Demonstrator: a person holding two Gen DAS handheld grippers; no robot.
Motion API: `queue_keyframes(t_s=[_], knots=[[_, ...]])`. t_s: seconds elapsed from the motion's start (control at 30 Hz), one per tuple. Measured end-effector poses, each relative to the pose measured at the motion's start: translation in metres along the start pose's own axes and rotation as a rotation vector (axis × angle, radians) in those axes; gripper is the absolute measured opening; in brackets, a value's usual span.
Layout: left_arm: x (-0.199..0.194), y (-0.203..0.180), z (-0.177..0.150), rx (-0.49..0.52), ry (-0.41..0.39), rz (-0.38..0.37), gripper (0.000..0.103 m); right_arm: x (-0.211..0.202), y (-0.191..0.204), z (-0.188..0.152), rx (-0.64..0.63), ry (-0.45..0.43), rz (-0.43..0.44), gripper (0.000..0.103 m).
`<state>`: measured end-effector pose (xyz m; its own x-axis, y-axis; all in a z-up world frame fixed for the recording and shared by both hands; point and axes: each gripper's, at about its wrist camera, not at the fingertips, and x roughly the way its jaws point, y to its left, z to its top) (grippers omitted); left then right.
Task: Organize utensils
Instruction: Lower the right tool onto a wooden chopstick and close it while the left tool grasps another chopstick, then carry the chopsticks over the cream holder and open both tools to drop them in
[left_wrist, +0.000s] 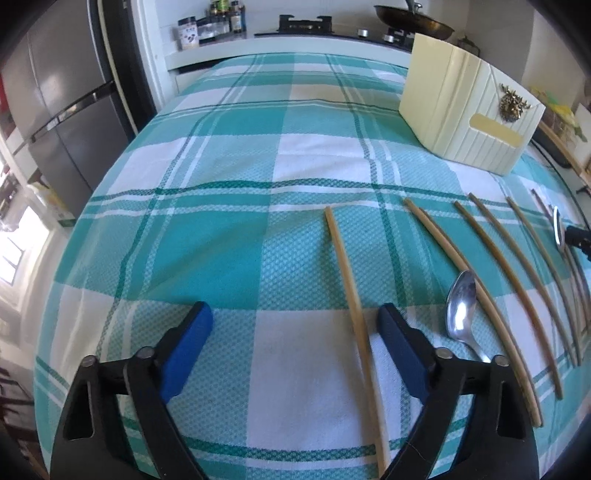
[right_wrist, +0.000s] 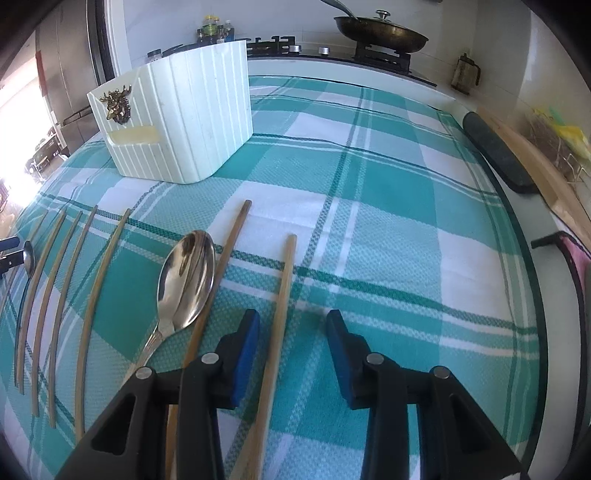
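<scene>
Left hand-held gripper open, a chopstick between its jaws on the desk, untouched. Right hand-held gripper partly open over another chopstick, no contact. Holder behind.

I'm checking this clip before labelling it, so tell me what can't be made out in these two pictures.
- Inside of the cream holder: both views show only its outer walls, so its contents are unknown.
- Near ends of the chopsticks, such as this chopstick: hidden under the right gripper or cut off by the bottom edge.
- Large spoon handle: covered by the same gripper.
- Small spoon handle: hidden behind the left gripper.
</scene>
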<state>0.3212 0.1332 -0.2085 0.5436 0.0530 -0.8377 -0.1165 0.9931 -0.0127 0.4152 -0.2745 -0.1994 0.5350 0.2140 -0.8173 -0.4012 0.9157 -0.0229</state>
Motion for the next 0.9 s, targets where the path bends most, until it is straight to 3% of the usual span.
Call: queue_keyframes(t_s=[0.1, 0.23, 0.3, 0.37, 0.47, 0.57, 0.9], knots=[[0.002, -0.010, 0.011, 0.032, 0.004, -0.024, 0.058, 0.006, -0.001, 0.010, 0.003, 0.004, 0.015, 0.030], [0.010, -0.020, 0.026, 0.053, 0.007, -0.043, 0.045, 0.017, -0.003, 0.025, 0.022, 0.011, 0.022, 0.011], [0.013, -0.024, 0.032, 0.054, 0.006, -0.075, 0.021, 0.021, -0.006, 0.032, 0.041, 0.016, 0.035, 0.007], [0.015, -0.025, 0.037, 0.046, 0.009, -0.103, 0.006, 0.025, -0.007, 0.038, 0.062, 0.021, 0.055, 0.006], [0.010, -0.024, 0.040, 0.017, -0.002, -0.134, 0.004, 0.020, -0.010, 0.044, 0.102, 0.004, 0.074, 0.006], [-0.017, -0.023, 0.042, 0.003, -0.069, -0.154, 0.004, -0.007, -0.012, 0.047, 0.135, -0.065, 0.117, 0.006], [-0.141, -0.015, 0.050, -0.012, -0.277, -0.300, 0.004, -0.155, -0.002, 0.039, 0.134, -0.316, 0.213, 0.006]])
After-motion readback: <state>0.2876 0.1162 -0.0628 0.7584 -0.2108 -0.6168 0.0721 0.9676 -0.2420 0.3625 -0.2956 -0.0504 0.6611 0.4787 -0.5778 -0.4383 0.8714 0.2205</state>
